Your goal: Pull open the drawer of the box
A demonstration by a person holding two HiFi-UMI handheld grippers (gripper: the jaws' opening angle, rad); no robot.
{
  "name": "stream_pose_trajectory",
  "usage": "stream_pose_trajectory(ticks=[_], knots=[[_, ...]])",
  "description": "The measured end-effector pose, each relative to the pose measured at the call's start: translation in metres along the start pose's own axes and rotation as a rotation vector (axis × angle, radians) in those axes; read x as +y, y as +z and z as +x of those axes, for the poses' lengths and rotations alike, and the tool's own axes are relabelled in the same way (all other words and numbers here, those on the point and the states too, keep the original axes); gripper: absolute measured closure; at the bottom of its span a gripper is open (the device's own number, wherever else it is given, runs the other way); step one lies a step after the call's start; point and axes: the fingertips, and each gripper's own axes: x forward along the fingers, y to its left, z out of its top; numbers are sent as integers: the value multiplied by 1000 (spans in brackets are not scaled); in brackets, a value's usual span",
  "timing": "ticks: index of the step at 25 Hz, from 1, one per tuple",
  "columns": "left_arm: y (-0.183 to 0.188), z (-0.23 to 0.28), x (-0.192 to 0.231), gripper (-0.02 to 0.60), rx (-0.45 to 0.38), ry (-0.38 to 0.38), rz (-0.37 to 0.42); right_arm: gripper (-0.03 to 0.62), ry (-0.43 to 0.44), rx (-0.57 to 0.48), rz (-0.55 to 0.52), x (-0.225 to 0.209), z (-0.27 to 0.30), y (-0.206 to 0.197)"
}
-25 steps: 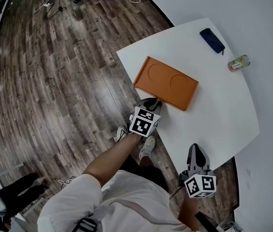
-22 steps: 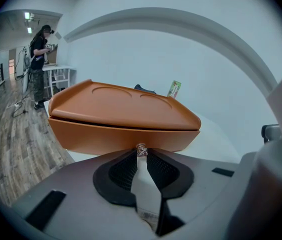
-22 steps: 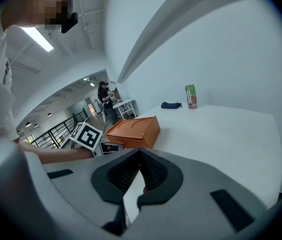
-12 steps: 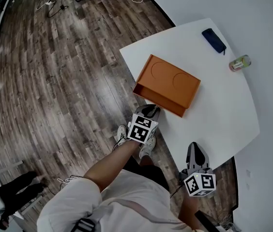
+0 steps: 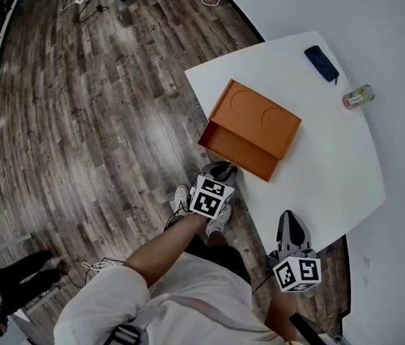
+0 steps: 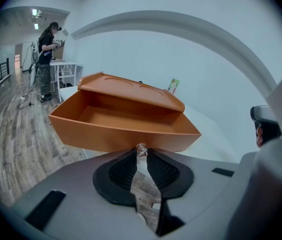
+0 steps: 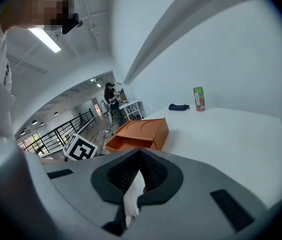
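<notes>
An orange box (image 5: 263, 119) lies on the white table (image 5: 332, 171) near its left edge. Its drawer (image 5: 233, 148) stands partly pulled out over the table's edge, and the inside looks empty. My left gripper (image 5: 222, 168) is at the drawer's front, shut on the small metal knob (image 6: 141, 149) in the middle of the drawer front (image 6: 116, 132). The box's top (image 6: 133, 88) overhangs the back of the open drawer. My right gripper (image 5: 290, 220) hangs off the table's near edge, away from the box, jaws shut with nothing in them.
A dark blue pouch (image 5: 321, 62) and a small bottle (image 5: 357, 96) lie at the table's far side. The wooden floor (image 5: 80, 135) lies to the left, below the drawer's overhang. A person (image 6: 46, 59) stands far off by another table.
The drawer has slid out of the box as my left gripper drew back toward me with the knob. The right gripper has stayed put.
</notes>
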Motion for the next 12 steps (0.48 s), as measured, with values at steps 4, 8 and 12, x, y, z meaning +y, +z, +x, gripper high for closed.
stream_pose_trajectory(ticks=[4,8,12], knots=[[-7,-4,-1,508,7,8,3,595,5,6,-3,1,-3,-3],[-11,-5,-3,508,5,9,3,595,8,5,-8,0,-6,-5],[-17,-9,-3,508,13,13,5,595,12,7,-11,1,-8,-7]])
